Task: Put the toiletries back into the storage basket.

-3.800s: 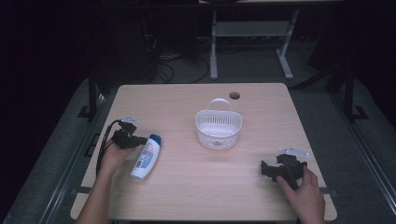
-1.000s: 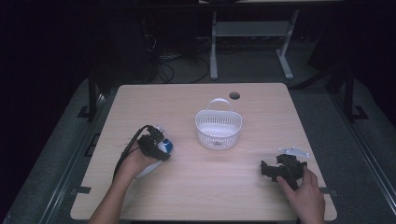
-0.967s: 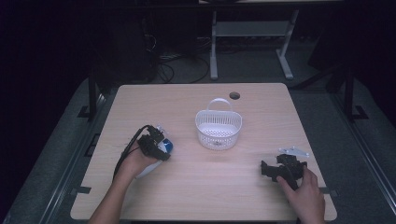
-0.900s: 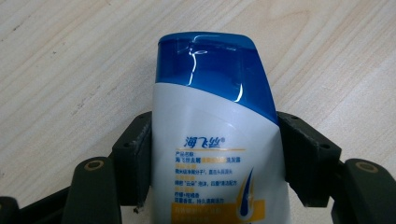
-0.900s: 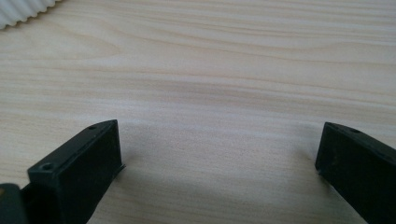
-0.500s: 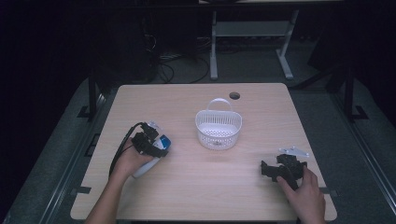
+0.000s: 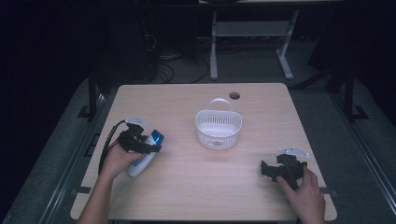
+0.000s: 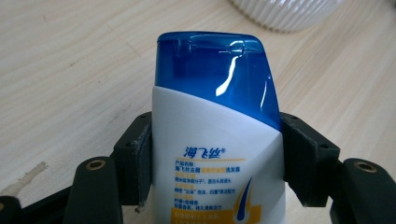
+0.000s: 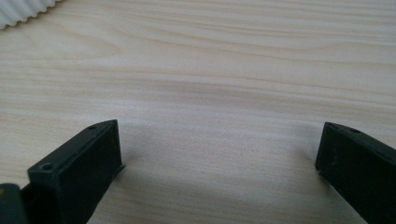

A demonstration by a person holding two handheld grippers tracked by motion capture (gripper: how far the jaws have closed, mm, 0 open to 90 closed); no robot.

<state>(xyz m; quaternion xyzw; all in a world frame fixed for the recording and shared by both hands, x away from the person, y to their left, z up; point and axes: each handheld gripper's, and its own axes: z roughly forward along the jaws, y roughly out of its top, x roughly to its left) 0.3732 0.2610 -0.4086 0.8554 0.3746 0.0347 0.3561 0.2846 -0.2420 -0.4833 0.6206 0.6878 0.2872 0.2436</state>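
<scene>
Wooden table [image 7: 201,186]: shampoo bottle [image 8: 217,140] clamped between left gripper [image 8: 215,168] jaws

The white plastic shampoo bottle [image 8: 217,168] looks smooth, its translucent blue cap [image 8: 217,70] glossy with bright glints. The pale wood-grain table [image 9: 210,70] is matt and finely streaked. The white ribbed plastic basket [image 7: 218,129] is perforated; the black jaw pads [image 8: 135,163] look matt, slightly scuffed.

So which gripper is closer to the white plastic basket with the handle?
Left. The left gripper, shut on the white bottle with a blue cap, sits beside the white plastic basket; the right gripper rests farther off, near the table's edge.
</scene>
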